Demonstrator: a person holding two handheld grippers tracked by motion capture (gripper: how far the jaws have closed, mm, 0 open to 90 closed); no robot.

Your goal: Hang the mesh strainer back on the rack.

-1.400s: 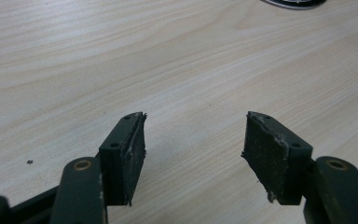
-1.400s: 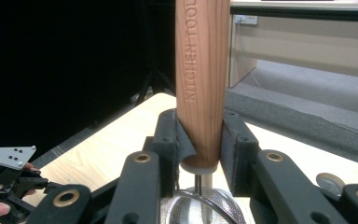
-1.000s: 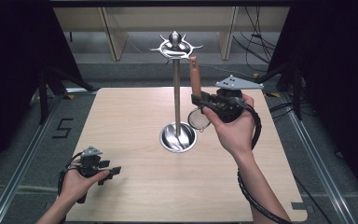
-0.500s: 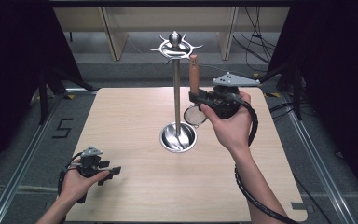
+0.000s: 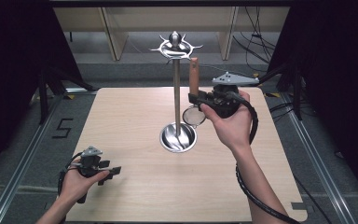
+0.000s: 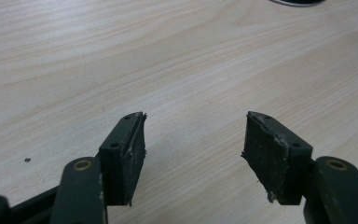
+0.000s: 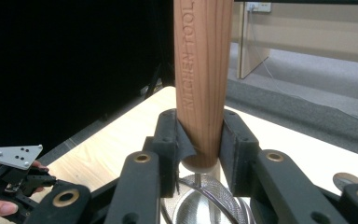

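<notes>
A small strainer with a wooden handle (image 5: 194, 74) is held upright, its round mesh bowl (image 5: 194, 115) hanging below my right gripper (image 5: 196, 97). That gripper is shut on the handle's lower end, just right of the metal stand's pole (image 5: 176, 93). In the right gripper view the pads (image 7: 176, 140) press both sides of the handle (image 7: 203, 70), with the mesh (image 7: 205, 205) underneath. The stand has a crown of hooks (image 5: 175, 45) on top and a shiny dish base (image 5: 178, 137). My left gripper (image 5: 114, 171) rests low at the table's near left, open, with bare wood between its jaws (image 6: 193, 154).
The wooden table (image 5: 130, 116) has free room around the stand. Dark curtains flank both sides. Shelf legs and cables stand beyond the far edge. The right gripper's cable (image 5: 251, 191) trails along the forearm. A floor rail (image 5: 23, 158) runs left of the table.
</notes>
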